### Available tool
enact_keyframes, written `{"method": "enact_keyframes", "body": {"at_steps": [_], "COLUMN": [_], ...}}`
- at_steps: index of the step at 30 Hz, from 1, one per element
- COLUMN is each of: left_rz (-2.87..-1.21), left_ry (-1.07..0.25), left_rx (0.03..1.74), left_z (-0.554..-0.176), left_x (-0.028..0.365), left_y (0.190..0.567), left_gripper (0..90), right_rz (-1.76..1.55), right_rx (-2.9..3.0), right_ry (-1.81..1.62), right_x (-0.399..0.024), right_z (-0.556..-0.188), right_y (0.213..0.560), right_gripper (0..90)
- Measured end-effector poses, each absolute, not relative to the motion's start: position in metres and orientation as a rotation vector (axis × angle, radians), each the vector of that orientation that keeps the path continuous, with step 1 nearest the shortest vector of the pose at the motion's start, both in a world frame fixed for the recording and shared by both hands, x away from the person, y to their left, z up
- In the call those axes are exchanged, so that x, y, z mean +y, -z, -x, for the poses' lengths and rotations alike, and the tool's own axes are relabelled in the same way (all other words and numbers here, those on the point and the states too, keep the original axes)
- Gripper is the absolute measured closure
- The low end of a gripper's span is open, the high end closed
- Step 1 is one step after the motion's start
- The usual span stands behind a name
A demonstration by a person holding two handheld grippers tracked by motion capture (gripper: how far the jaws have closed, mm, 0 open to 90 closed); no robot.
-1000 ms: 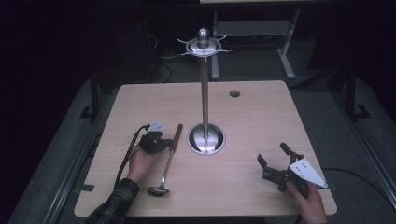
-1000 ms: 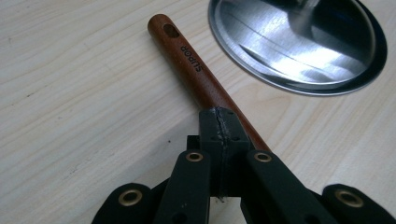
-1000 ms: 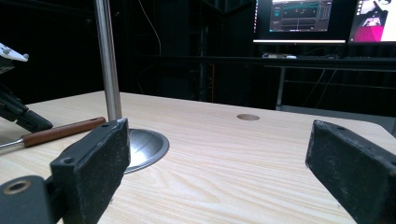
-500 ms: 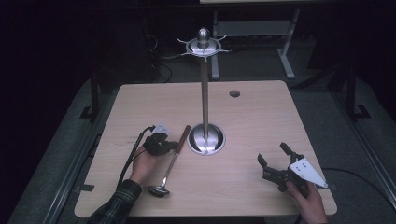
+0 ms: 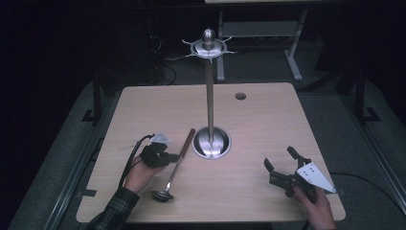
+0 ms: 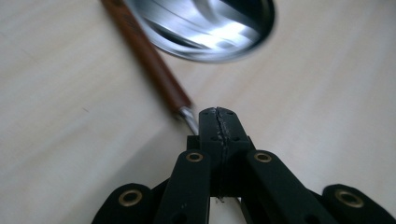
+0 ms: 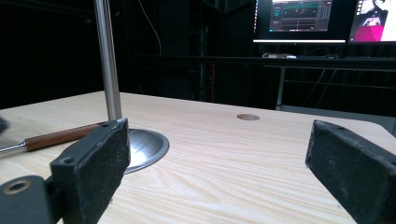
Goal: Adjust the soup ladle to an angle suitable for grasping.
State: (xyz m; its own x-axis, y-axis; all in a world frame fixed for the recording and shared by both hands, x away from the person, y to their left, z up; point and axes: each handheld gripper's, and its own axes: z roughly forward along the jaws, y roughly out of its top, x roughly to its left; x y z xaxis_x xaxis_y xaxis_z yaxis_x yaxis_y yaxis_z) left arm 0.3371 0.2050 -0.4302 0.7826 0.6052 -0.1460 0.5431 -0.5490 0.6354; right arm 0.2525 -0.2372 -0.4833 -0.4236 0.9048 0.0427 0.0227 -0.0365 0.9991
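A ladle (image 5: 174, 167) with a brown wooden handle (image 6: 154, 65) and a steel bowl (image 5: 163, 195) lies slanted on the wooden table (image 5: 268, 124), left of a steel hanging stand (image 5: 209, 96). My left gripper (image 5: 170, 157) is shut on the ladle's thin metal shaft, just below the wooden handle; in the left gripper view its gripper tip (image 6: 218, 114) has the pads pressed together where the shaft enters. My right gripper (image 5: 279, 158) rests open near the front right of the table, nothing between its jaws, facing the stand's pole (image 7: 106, 60) and the ladle handle (image 7: 60, 135).
The stand's round base (image 5: 211, 143) sits mid-table, its hooked crown (image 5: 208, 45) high above. A cable hole (image 5: 241, 96) is at the back right of the table. Dark floor and desk frames surround it; monitors (image 7: 322, 18) glow far behind.
My left gripper has shifted right and a little up with the ladle; the handle end has swung closer to the stand's base. The right gripper has stayed put.
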Motion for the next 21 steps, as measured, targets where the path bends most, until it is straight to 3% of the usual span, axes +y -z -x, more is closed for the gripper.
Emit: {"method": "enact_keyframes", "body": {"at_steps": [4,10,21], "left_rz": [-2.359,-2.488,-2.502], "left_ry": [-0.052,-0.065,-0.05], "left_rx": [0.829,0.782,0.82], "left_z": [-0.311,-0.289,-0.29], "left_x": [0.199,0.197,0.2], "left_y": [0.431,0.437,0.443], "left_gripper": [89.9,89.7,89.8], "right_rz": [-1.012,-1.01,-1.01], "right_rx": [1.517,1.517,1.517], "right_ry": [-1.551,-1.551,-1.55], "right_x": [-0.237,-0.237,-0.237], "right_z": [-0.252,-0.252,-0.253], "right_y": [0.483,0.483,0.483], "right_gripper": [6.0,6.0,6.0]}}
